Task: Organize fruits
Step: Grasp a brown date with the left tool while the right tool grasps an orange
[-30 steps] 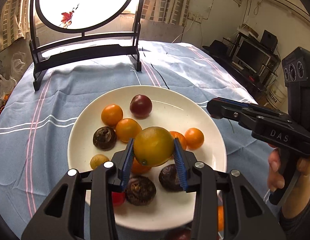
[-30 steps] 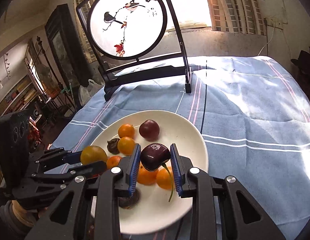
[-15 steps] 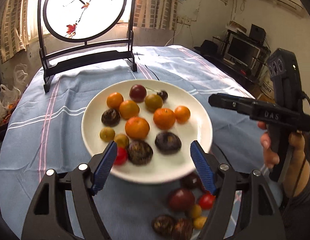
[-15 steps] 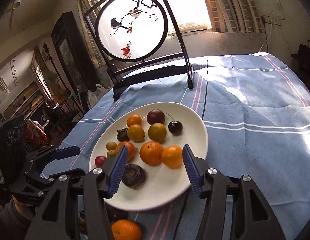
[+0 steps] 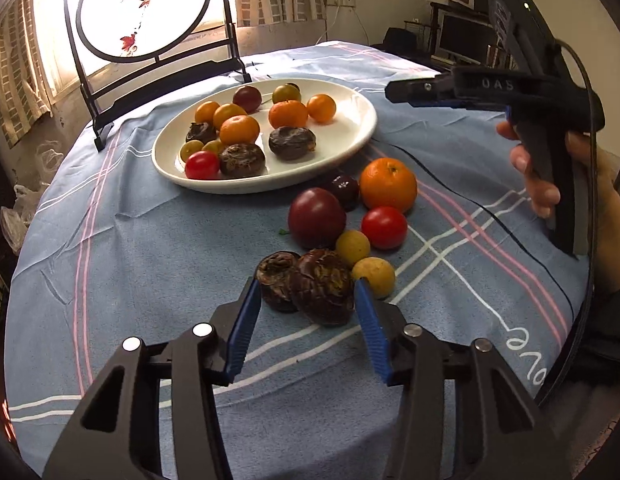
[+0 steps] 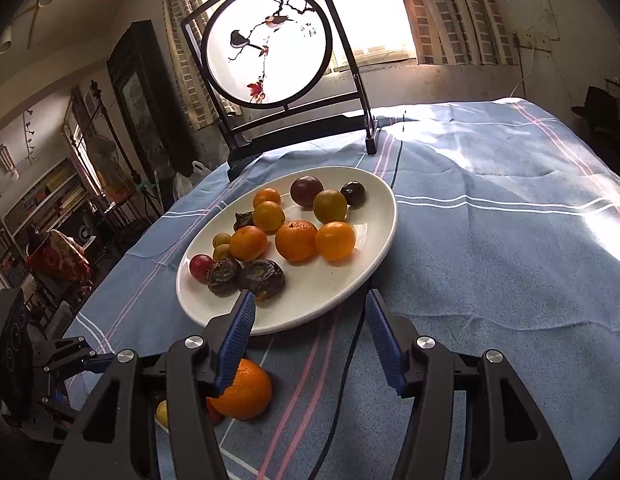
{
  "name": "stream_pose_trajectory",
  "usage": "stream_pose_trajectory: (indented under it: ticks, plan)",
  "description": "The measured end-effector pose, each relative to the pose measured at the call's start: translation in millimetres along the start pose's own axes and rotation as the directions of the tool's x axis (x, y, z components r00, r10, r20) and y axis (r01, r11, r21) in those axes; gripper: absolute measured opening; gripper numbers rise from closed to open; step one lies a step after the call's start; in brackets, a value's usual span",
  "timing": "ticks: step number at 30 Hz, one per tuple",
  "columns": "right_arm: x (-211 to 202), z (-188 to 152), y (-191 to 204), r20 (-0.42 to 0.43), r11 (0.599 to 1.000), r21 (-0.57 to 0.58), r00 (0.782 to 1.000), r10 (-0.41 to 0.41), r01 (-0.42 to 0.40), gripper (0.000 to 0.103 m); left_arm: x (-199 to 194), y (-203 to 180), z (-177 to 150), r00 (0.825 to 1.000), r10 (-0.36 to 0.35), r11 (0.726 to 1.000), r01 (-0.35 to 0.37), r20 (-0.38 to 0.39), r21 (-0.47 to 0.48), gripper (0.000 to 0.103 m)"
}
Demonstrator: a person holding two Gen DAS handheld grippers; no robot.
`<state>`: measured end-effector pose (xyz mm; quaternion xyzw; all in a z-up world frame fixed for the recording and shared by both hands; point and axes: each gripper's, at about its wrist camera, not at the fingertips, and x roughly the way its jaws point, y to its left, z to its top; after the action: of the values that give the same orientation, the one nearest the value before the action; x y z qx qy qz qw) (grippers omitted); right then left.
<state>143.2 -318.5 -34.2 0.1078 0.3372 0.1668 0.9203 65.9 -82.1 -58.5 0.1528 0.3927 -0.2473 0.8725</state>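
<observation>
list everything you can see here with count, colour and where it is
plate: one, white, oval, on the cloth in front of the screen
fruit on plate: about thirteen; orange, yellow-green, dark red, one red, three dark brown
loose fruit: eight seen on the cloth nearer than the plate; one orange, two dark red, one red, two yellow, two dark brown
tablecloth: one, blue with pink and white stripes
round screen: one, white panel with birds, black frame, behind the plate
left gripper: black, blue pads, open around the brown fruit
right gripper: black, blue pads, open, empty, at the plate's near rim
hand: one, holding the right gripper's handle
</observation>
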Motion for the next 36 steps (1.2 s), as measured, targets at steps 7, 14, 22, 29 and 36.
stream_pose_trajectory:
  ticks: [7,14,22,29,36]
  plan:
    - [1.9,-0.6,-2.7,-0.012,1.0,0.002,1.0,0.002,-0.002,0.058,8.0,-6.6,1.3,1.0,0.027,1.0,-0.027,-0.007,0.016,0.06]
    - [1.8,-1.0,-2.7,-0.012,1.0,0.0,1.0,0.001,-0.001,0.058,3.3,-8.2,-8.4,1.0,-0.002,0.999,0.002,-0.003,-0.033,0.034]
    - [2.2,-1.3,-2.1,-0.017,1.0,-0.002,1.0,0.016,-0.016,0.058,-15.6,8.8,-25.2,0.997,-0.055,0.993,0.048,-0.061,-0.105,0.035]
    - [1.9,-2.0,-1.6,-0.016,1.0,-0.003,1.0,0.014,-0.014,0.058,-22.2,16.1,-25.1,1.0,0.01,0.993,-0.011,-0.012,-0.118,0.072]
    - [2.2,-2.8,-2.0,-0.018,1.0,-0.001,1.0,0.016,-0.016,0.058,2.7,18.9,-26.3,0.998,0.001,0.992,-0.009,-0.06,-0.123,0.066]
